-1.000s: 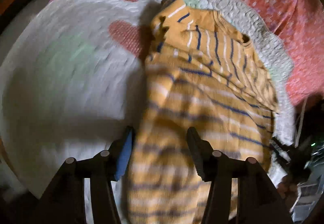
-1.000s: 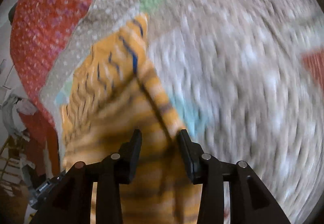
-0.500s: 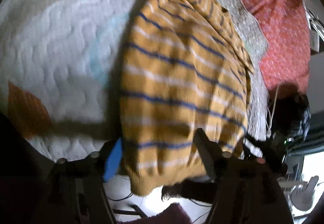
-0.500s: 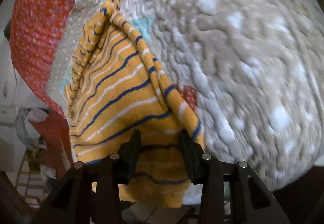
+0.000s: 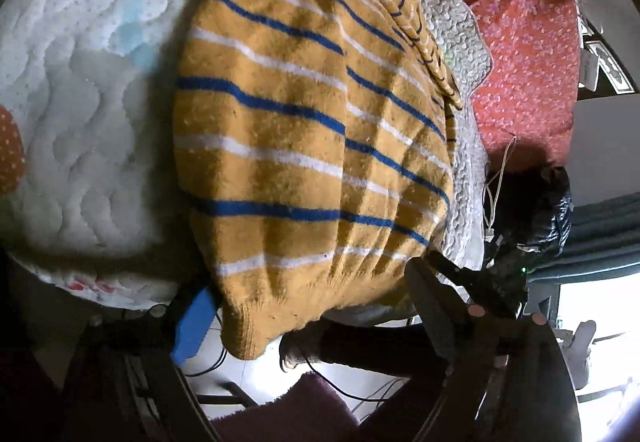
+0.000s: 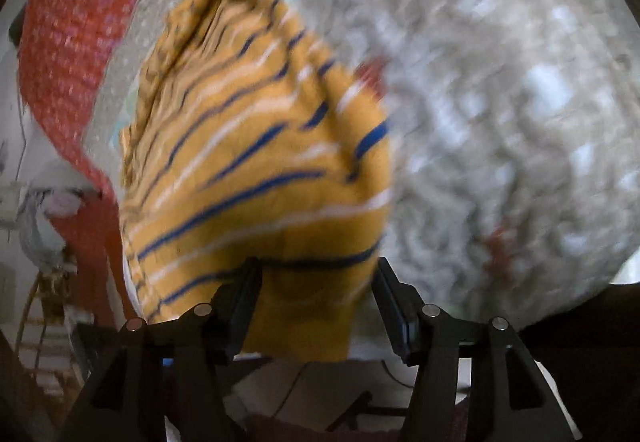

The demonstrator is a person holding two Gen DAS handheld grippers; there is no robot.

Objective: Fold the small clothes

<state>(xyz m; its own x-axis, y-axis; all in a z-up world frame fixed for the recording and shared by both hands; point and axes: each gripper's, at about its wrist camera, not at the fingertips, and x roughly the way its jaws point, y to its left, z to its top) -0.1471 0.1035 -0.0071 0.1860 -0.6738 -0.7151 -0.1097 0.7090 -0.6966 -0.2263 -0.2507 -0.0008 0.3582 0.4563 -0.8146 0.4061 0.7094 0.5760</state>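
Mustard-yellow knitted sweater with blue and white stripes (image 5: 312, 130) lies folded on my white quilted blanket (image 5: 80, 90), its ribbed hem hanging over the near edge. My left gripper (image 5: 308, 306) is opening wide, the hem between its jaws but clear of both pads. My right gripper (image 6: 316, 294) is opening too, with cloth between the jaws, untouched. Only the left view shows the red floral bedspread (image 5: 528, 42) sharply, plus cables on the floor; the right view is blurred.

Bare quilt (image 5: 80, 90) lies open left of the sweater (image 5: 304, 130).
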